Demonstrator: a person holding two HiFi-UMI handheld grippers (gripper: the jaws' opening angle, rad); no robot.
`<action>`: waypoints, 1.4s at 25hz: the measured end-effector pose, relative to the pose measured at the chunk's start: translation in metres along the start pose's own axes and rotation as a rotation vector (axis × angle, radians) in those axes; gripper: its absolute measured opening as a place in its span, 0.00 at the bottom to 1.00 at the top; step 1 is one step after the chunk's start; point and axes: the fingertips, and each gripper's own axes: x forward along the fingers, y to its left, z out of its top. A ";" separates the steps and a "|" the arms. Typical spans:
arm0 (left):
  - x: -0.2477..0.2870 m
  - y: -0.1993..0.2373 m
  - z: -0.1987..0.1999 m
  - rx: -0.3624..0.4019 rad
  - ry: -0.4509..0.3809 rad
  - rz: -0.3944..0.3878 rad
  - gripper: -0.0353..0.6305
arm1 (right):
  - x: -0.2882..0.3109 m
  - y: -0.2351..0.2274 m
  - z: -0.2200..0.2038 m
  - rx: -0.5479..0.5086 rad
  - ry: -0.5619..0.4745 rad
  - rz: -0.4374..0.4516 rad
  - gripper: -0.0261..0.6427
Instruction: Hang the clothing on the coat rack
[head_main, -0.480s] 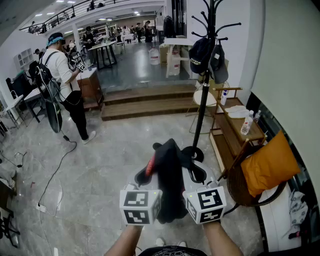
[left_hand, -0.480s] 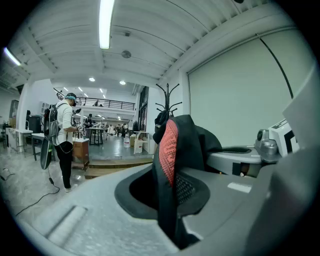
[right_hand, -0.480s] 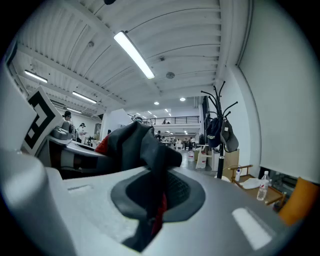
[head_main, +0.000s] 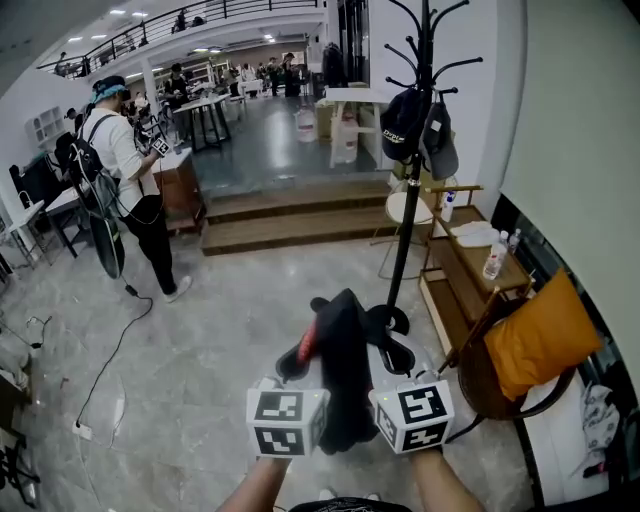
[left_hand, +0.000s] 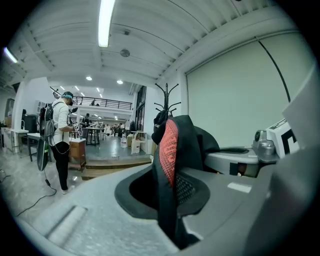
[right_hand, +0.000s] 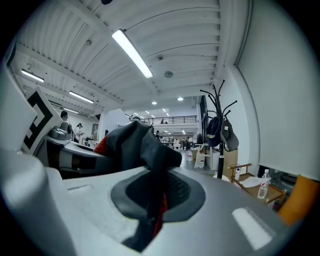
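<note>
Closest to the camera, the left gripper and the right gripper are held side by side, low in the head view, their marker cubes facing up. A black cloth garment with a red mesh patch is bunched between the two. In the left gripper view the jaws are pressed onto a fold of this garment, which rises upright from between them with the red patch showing. In the right gripper view the jaws likewise pinch the garment, whose dark cloth slumps over to the left. The garment hangs above the grey tiled floor, not on any hook.

Just beyond stands the tall black metal coat rack, with a dark cap and a grey cap hung on it. To its right an orange cushion rests on a round seat, near a wooden shelf with a clear bottle. Farther left are brown wooden steps and a person in a white shirt.
</note>
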 end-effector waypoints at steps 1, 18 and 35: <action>0.001 0.003 0.000 0.001 0.001 -0.007 0.10 | 0.003 0.001 0.000 0.002 0.001 -0.006 0.07; 0.040 0.028 0.014 0.017 -0.020 -0.069 0.10 | 0.043 -0.009 0.007 0.008 -0.020 -0.063 0.07; 0.160 -0.008 0.034 -0.001 -0.005 0.007 0.10 | 0.104 -0.122 0.009 0.024 -0.041 0.019 0.07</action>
